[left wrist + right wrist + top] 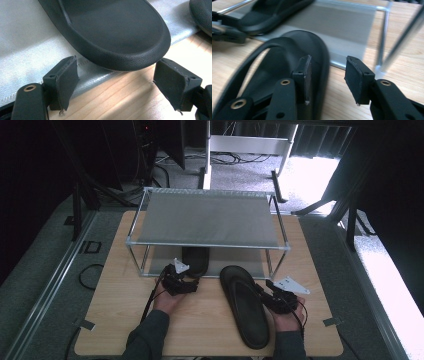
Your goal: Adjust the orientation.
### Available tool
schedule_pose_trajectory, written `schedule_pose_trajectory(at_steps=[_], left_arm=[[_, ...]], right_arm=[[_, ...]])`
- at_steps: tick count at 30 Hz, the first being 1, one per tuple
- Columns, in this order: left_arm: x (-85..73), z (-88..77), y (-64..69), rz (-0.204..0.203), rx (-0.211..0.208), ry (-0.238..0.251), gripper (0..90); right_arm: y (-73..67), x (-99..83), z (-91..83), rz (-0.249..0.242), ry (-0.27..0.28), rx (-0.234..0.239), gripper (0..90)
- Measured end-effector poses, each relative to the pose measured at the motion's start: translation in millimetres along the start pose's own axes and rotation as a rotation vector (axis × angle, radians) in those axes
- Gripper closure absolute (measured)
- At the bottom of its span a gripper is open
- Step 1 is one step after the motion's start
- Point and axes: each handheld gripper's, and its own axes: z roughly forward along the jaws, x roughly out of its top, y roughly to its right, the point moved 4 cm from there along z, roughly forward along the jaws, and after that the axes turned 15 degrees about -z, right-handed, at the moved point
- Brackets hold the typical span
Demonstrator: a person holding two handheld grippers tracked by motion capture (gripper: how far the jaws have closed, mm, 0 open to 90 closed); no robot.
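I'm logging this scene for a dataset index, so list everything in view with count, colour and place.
Sandal on the table: one, black, lying on the wooden table at right, toe toward the rack.
Sandal on the rack: one, black, on the lower shelf, heel poking out over the table edge of the shelf.
Shoe rack: one, silver metal frame with two grey fabric shelves, at the table's far half.
Table: one, light wood.
Left gripper: one, black, open, just short of the racked sandal's heel.
Right gripper: one, black, open, one jaw inside the table sandal's rim, one outside.
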Motion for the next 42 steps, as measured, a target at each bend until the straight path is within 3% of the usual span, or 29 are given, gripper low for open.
schedule_pose_trajectory(at_steps=[6, 13, 18, 20, 30, 42], left_arm=[[-0.1, 0.0, 0.1, 0.0, 0.0, 0.0, 20.3], [-0.2, 0.1, 0.5, 0.004, 0.004, 0.001, 20.5], [-0.2, 0.0, 0.4, 0.004, 0.004, 0.001, 20.5], [-0.2, 0.1, 0.4, 0.004, 0.004, 0.001, 20.5], [-0.3, 0.2, 0.8, 0.01, 0.009, 0.0, 20.5], [-0.2, 0.1, 0.6, 0.01, 0.008, 0.0, 20.5]], right_arm=[[-10.3, 6.1, 0.0, -0.038, 0.017, 0.07, 52.6], [-18.9, 1.7, 13.4, -0.082, -0.04, 0.104, 55.2], [-20.4, -2.4, 21.8, -0.082, -0.072, 0.12, 66.1], [-20.2, -0.8, 22.5, -0.086, -0.077, 0.1, 70.2], [-19.3, 10.3, 33.0, -0.09, -0.063, 0.074, 71.6], [-10.1, 42.1, 73.1, -0.077, -0.036, 0.032, 71.6]])
